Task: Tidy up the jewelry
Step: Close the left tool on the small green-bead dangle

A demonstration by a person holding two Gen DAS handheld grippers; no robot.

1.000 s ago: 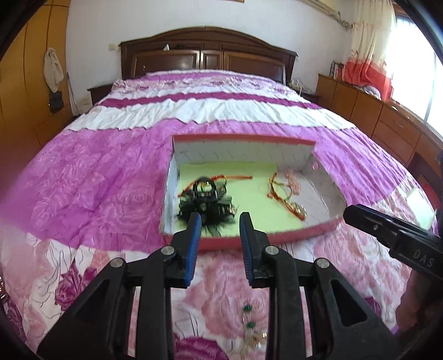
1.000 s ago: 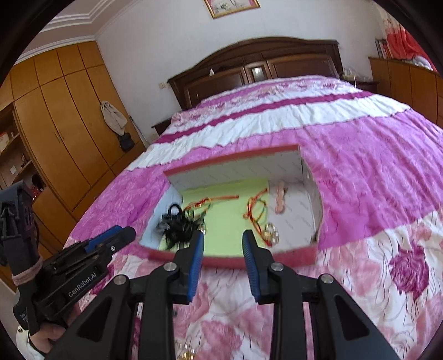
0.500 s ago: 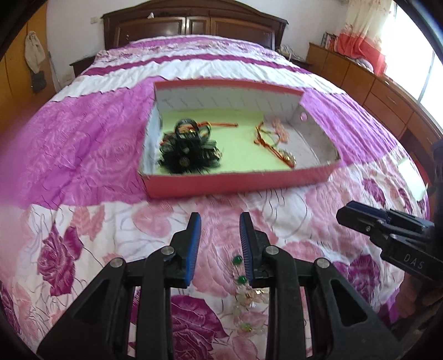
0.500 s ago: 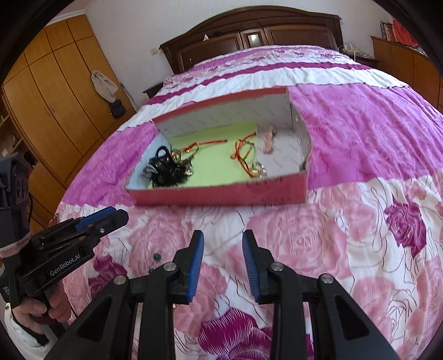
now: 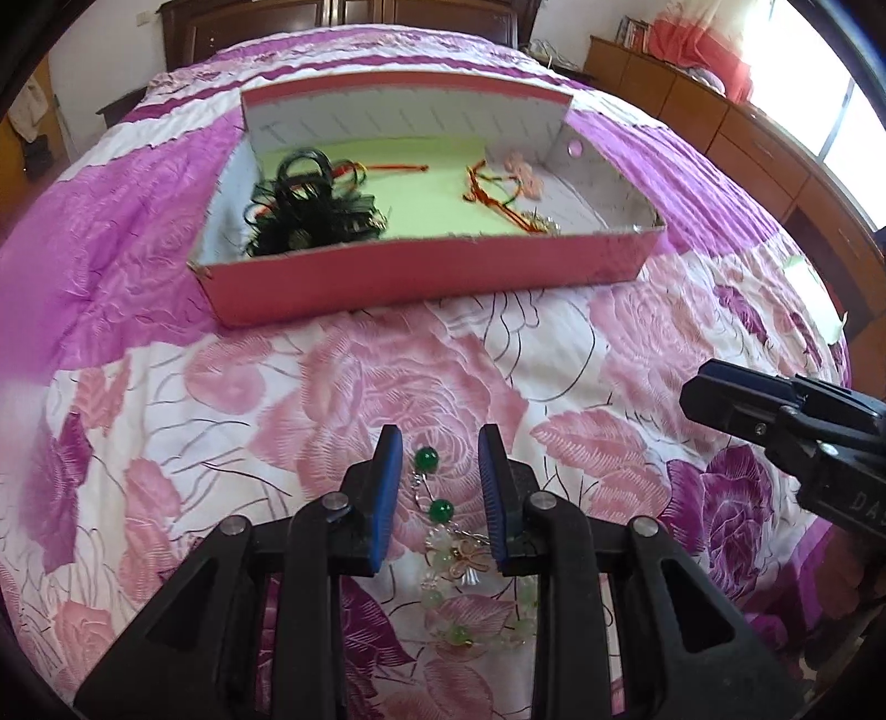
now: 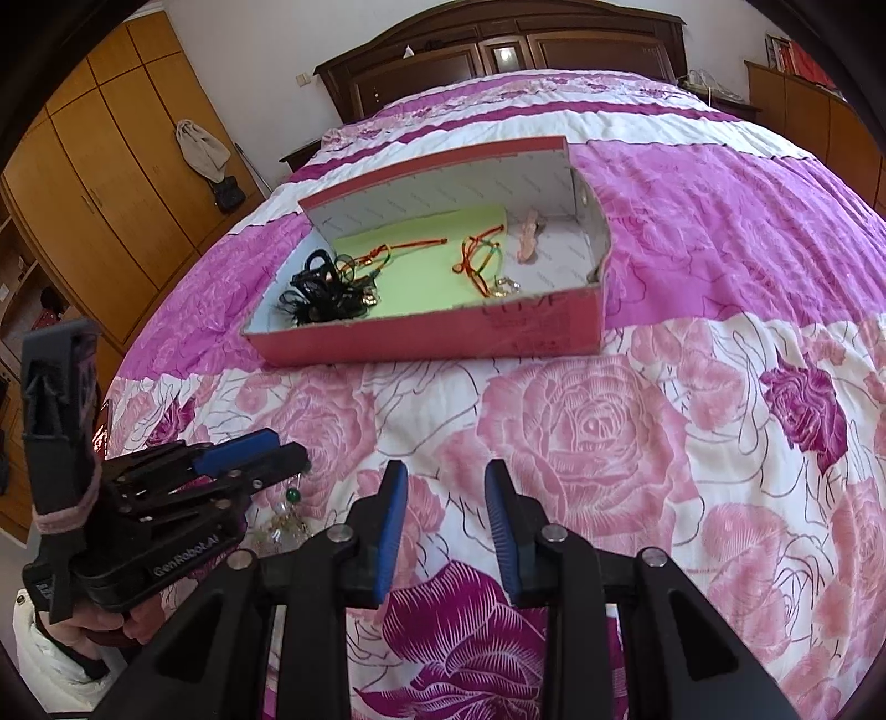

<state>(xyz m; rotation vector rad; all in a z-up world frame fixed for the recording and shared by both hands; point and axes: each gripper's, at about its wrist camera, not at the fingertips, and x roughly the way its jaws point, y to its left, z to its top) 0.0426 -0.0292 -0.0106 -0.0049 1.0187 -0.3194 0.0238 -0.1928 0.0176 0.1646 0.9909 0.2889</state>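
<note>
Left gripper (image 5: 437, 487) over floral bedspread (image 5: 554, 376), blue pads apart, straddling green-bead jewelry piece (image 5: 437, 507); no pad seems to touch beads, though view is partly blocked. Right gripper (image 6: 446, 520) beside it, jaws apart, nothing between. Farther up bed, red box (image 5: 421, 277) with green floor holds black hair accessory (image 5: 310, 213) at left, red cord bracelets (image 5: 493, 194) at right. Dark headboard (image 6: 498, 50) beyond.

A shallow red cardboard box (image 5: 421, 277) sits on the pink floral bedspread (image 5: 581, 365); nearer, a green-beaded bracelet (image 5: 437, 507) lies between the left tongs (image 5: 440, 454).
</note>
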